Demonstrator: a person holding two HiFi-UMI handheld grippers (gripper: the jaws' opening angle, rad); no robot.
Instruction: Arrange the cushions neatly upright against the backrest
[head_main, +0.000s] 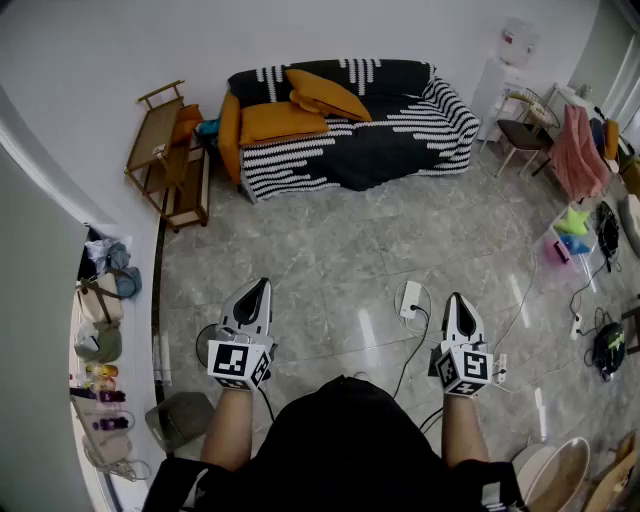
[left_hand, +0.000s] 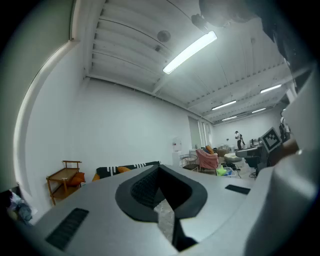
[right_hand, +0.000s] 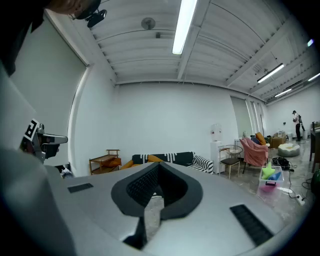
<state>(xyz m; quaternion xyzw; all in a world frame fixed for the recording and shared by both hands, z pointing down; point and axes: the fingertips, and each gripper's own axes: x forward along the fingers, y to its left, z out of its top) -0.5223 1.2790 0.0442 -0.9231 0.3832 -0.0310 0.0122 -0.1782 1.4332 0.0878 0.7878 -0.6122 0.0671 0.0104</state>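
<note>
A glossy grey marbled tile floor (head_main: 330, 250) stretches to a long sofa (head_main: 400, 150) draped in black-and-white striped fabric. Plump orange cushions (head_main: 282, 122) lie slumped on its left end, beside a slatted wooden rack (head_main: 160, 160). The left gripper (head_main: 262, 285) and right gripper (head_main: 456, 298) hover well away from the sofa, jaws pressed together, holding nothing.

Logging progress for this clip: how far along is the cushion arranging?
Nothing looks done: the orange cushions lie slumped on the sofa seat, not upright. Nothing is in hand; the left gripper and right gripper are shut, empty, far from the sofa. All arranging remains.
</note>
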